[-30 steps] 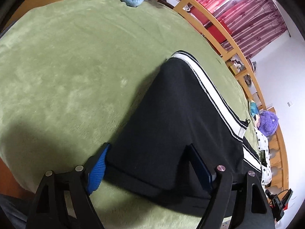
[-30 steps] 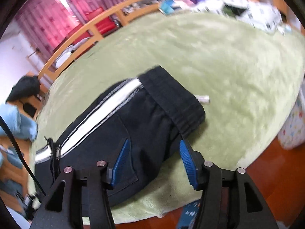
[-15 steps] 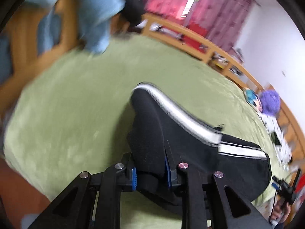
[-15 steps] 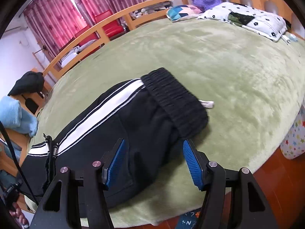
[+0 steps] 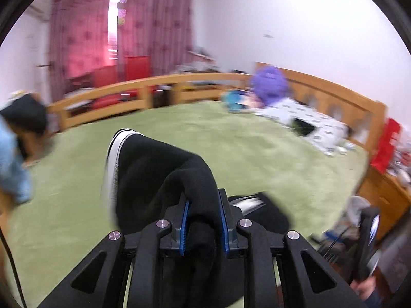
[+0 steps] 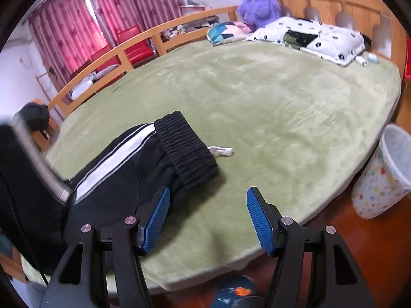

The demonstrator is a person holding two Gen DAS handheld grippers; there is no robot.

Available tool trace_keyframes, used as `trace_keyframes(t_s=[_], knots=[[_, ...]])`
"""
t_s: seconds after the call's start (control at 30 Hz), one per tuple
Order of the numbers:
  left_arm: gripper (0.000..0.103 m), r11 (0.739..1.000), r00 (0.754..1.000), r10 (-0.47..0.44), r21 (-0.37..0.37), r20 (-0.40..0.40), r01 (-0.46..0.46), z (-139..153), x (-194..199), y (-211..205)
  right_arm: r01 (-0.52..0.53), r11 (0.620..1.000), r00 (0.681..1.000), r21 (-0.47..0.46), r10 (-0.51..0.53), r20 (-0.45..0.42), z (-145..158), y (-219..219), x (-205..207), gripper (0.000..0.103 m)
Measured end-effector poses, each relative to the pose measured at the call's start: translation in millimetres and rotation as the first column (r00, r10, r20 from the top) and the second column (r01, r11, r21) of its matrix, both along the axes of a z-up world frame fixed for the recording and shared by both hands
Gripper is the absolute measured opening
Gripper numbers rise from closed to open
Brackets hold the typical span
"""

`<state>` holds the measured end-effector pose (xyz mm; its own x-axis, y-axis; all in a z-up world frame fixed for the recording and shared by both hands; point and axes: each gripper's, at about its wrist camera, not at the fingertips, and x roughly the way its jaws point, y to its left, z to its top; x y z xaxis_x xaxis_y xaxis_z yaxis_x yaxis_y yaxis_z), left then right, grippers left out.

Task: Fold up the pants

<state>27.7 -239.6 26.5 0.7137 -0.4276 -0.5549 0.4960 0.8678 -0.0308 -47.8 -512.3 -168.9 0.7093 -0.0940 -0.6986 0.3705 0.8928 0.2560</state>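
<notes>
While clamping pants (image 5: 154, 169), left gripper (image 5: 203, 227).

Daylit fisheye frames, left motion-blurred

Motion blur smears left wrist view; pants (image 5: 154, 174) partly out of sight in both
Fabric pinched in the left gripper (image 5: 203, 220) hides the inner faces of its blue pads (image 5: 185, 227), and the cloth runs down behind the black frame and off the bottom edge. Bed rail (image 5: 143, 89), purple toy (image 5: 269, 84) and pillow (image 5: 308, 125) are too smeared for detail. In the right wrist view a blurred black object (image 6: 28, 179) at the left edge covers the pants' far end; what it is cannot be told. A bin (image 6: 385, 177) is cut by the right edge, and a dark round thing (image 6: 233, 295) by the bottom edge
</notes>
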Motion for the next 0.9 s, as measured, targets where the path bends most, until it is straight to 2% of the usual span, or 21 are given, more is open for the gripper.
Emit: trace_keyframes(t_s=[0.07,0.13,0.17,0.2,0.23,0.3,0.4,0.53,0.67,0.7,0.73,0.77,0.8,0.83,0.87,0.9], knots=[[0.019,0.994,0.995,-0.094,-0.057,-0.030,0.092,-10,4,-48,-0.005,1.000,1.000,-0.008,0.005,0.006,3,-9,-14,0.062],[0.021,0.979,0.980,-0.181,-0.114,-0.086,0.171,-21,8,-72,-0.003,0.999,1.000,-0.032,0.002,-0.008,3,-18,-24,0.062],[0.029,0.973,0.972,-0.194,-0.151,-0.129,0.174,-28,12,-77,-0.003,0.999,1.000,-0.040,0.002,-0.010,3,-22,-27,0.061],[0.044,0.974,0.971,-0.188,-0.157,-0.149,0.164,-34,11,-76,-0.004,0.999,1.000,-0.043,0.004,-0.008,3,-28,-30,0.062],[0.049,0.978,0.973,-0.170,-0.150,-0.155,0.147,-42,12,-72,-0.006,0.999,1.000,-0.040,0.006,-0.004,3,-32,-32,0.062],[0.051,0.988,0.982,-0.115,-0.117,-0.149,0.098,-58,16,-56,-0.016,1.000,1.000,-0.023,0.017,0.014,4,-40,-31,0.062],[0.051,0.996,0.974,-0.047,-0.083,-0.223,0.029,-84,28,-27,-0.042,0.998,0.999,0.052,0.040,0.037,3,-49,-15,0.062],[0.052,0.994,0.946,0.073,-0.057,-0.314,-0.096,-122,37,21,-0.162,0.973,0.987,0.164,0.158,0.039,0,-41,33,0.062],[0.057,0.976,0.902,0.173,-0.055,-0.396,-0.211,-154,33,69,-0.224,0.945,0.972,0.237,0.235,-0.017,-15,-28,89,0.062],[0.057,0.971,0.889,0.188,-0.059,-0.417,-0.233,-162,30,79,-0.234,0.936,0.964,0.264,0.259,-0.063,-23,-24,102,0.062],[0.057,0.966,0.875,0.198,-0.063,-0.441,-0.250,-170,26,89,-0.236,0.930,0.957,0.283,0.273,-0.101,-31,-21,109,0.049],[0.059,0.964,0.865,0.197,-0.071,-0.461,-0.257,-177,22,98,-0.253,0.920,0.950,0.300,0.294,-0.100,-34,-18,110,0.036],[0.061,0.962,0.854,0.183,-0.091,-0.487,-0.258,-185,17,103,-0.272,0.924,0.949,0.268,0.305,-0.086,-32,-13,106,0.028],[0.064,0.964,0.845,0.143,-0.121,-0.514,-0.237,-195,10,105,-0.338,0.917,0.938,0.210,0.347,-0.007,-22,-7,93,0.018],[0.069,0.968,0.840,0.110,-0.136,-0.531,-0.213,-205,4,106,-0.371,0.908,0.928,0.197,0.370,0.043,-16,-7,82,0.017],[0.070,0.969,0.841,0.115,-0.126,-0.528,-0.212,-215,-2,105,-0.373,0.905,0.928,0.205,0.368,0.065,-14,-8,73,0.017]])
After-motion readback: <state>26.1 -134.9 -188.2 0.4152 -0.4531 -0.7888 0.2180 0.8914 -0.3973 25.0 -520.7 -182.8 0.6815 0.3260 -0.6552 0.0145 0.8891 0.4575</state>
